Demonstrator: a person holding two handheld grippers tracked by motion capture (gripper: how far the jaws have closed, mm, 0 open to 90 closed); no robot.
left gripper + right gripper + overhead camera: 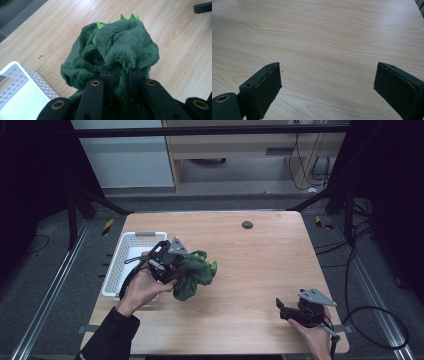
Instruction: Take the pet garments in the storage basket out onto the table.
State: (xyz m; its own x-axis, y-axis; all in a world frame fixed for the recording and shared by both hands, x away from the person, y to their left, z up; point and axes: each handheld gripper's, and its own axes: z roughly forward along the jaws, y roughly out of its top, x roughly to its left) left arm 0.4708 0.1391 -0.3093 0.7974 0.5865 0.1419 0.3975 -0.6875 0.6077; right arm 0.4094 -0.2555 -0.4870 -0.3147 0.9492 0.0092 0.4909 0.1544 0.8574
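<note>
A black sleeve is covering the left forearm; both black grippers are showing brass-ringed screw holes, grey three-cornered plates on top and trailing black cables

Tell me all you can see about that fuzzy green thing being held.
The green plush cloth looks like soft, dark green fleece, crumpled into a bunch, with small bright green pointed spikes along one edge. The left gripper pinches a fold of it, jaws shut on the fabric. It hangs over the wooden table, just beside the white basket.
</note>
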